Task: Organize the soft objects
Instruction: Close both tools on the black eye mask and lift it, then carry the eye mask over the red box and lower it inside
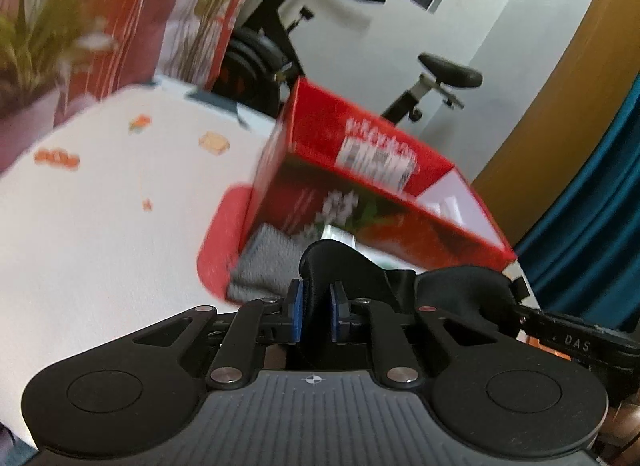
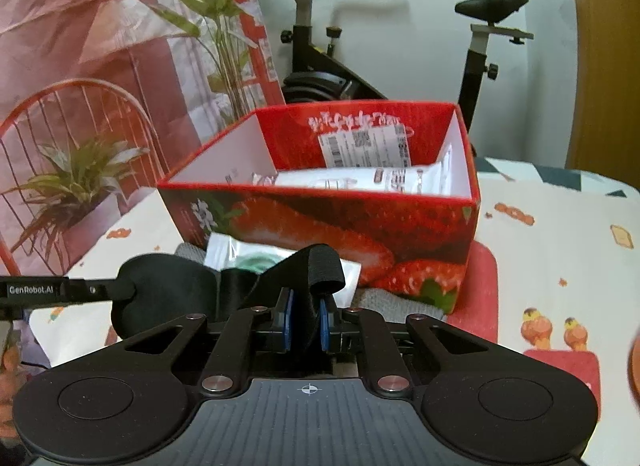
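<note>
A black soft eye mask (image 1: 344, 266) is stretched between my two grippers. My left gripper (image 1: 316, 312) is shut on one end of it; the other lobe (image 1: 460, 286) hangs to the right. My right gripper (image 2: 306, 318) is shut on the mask's strap end (image 2: 320, 266), and its other lobe (image 2: 160, 290) lies left. Just beyond stands an open red strawberry box (image 2: 320, 221), also in the left wrist view (image 1: 360, 185), with white packets (image 2: 360, 179) inside. A grey cloth (image 1: 268, 262) and a clear packet (image 2: 240, 252) lie before the box.
A white printed tablecloth (image 1: 100, 205) covers the table. A red cushion (image 2: 480, 298) lies under the box. Potted plants (image 2: 76, 181), a red wire chair (image 2: 80, 105) and an exercise bike (image 2: 320, 45) stand behind. A wooden door (image 1: 560, 85) and teal curtain (image 1: 592, 225) are at right.
</note>
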A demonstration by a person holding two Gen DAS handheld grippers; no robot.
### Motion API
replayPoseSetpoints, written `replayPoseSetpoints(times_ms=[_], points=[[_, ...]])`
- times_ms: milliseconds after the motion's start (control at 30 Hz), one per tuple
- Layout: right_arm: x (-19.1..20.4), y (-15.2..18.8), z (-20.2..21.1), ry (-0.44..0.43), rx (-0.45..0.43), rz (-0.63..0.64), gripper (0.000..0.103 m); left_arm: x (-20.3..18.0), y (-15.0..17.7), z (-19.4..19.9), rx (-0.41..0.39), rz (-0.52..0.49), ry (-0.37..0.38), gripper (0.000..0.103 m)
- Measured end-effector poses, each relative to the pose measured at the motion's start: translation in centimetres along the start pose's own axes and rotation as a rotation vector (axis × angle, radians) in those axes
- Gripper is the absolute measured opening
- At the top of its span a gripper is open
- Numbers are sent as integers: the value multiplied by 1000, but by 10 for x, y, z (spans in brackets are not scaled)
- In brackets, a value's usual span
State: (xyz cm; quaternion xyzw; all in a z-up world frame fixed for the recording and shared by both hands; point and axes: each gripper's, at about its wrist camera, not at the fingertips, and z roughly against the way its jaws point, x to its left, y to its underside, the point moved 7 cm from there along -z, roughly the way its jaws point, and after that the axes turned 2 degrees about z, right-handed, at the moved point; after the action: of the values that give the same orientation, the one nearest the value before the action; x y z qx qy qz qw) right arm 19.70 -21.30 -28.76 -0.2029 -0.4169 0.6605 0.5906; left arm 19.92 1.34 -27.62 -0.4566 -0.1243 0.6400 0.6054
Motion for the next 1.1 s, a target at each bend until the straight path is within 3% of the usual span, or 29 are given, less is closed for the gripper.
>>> replayPoseSetpoints(times_ms=[300,633,833,1100], points=[[8,-45,18,-47,-82,24,12,-29,-60,19,-135,-107,-16,14],[13,-119,9,-4,-143,145,11,-65,-115,1,-221,-227,-20,14],[8,-145,-24,60,-117,222,11,-75,-132,-42,-181,-279,-51,14],[-18,-131,-86,63,11,181,10,-75,-116,-117,50,-338,-66,14]])
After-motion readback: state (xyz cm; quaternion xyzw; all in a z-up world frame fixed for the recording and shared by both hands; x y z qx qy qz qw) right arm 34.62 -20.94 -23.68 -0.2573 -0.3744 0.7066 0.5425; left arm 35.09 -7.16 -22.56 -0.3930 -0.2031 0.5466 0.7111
